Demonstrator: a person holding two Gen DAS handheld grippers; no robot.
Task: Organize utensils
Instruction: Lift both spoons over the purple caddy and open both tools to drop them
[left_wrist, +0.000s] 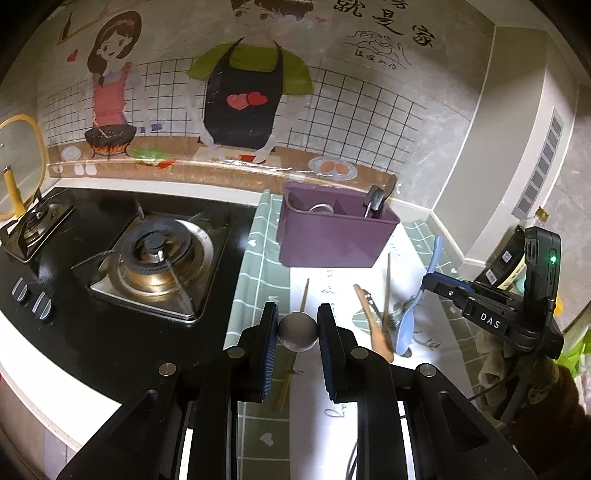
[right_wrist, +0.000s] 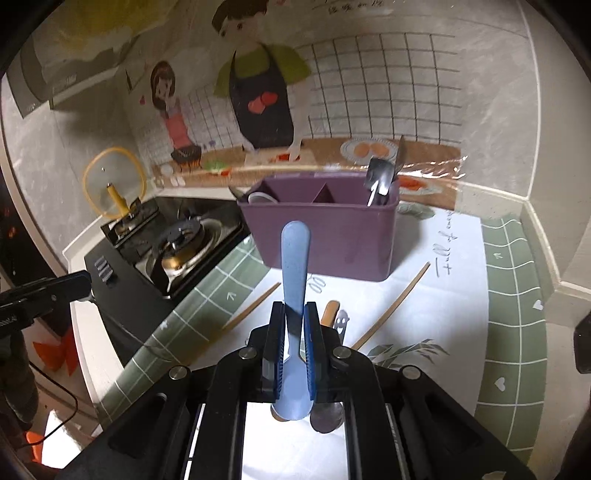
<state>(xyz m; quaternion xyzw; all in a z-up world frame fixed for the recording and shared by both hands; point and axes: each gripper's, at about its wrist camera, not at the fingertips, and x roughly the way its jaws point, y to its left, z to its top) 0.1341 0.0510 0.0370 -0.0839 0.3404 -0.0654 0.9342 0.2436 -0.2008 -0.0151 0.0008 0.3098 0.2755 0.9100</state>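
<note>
My left gripper (left_wrist: 297, 326) is shut on the round bowl of a metal spoon (left_wrist: 297, 331), held above the mat. My right gripper (right_wrist: 294, 325) is shut on a light blue plastic spoon (right_wrist: 294, 258), handle pointing up toward the purple utensil box (right_wrist: 321, 236). From the left wrist view the blue spoon (left_wrist: 410, 317) hangs in the right gripper (left_wrist: 428, 282), right of the purple box (left_wrist: 332, 232). The box holds a metal utensil (right_wrist: 380, 177) at its right end and something round at its left. A wooden spoon (left_wrist: 373, 321), chopsticks (left_wrist: 387, 284) and a small metal utensil lie on the mat.
A black gas stove (left_wrist: 155, 254) sits left of the green checked mat (left_wrist: 255, 258). A glass lid with a yellow rim (right_wrist: 112, 181) stands at the far left. The tiled wall with a cartoon sticker runs behind. Another chopstick (right_wrist: 395, 306) lies right of the box.
</note>
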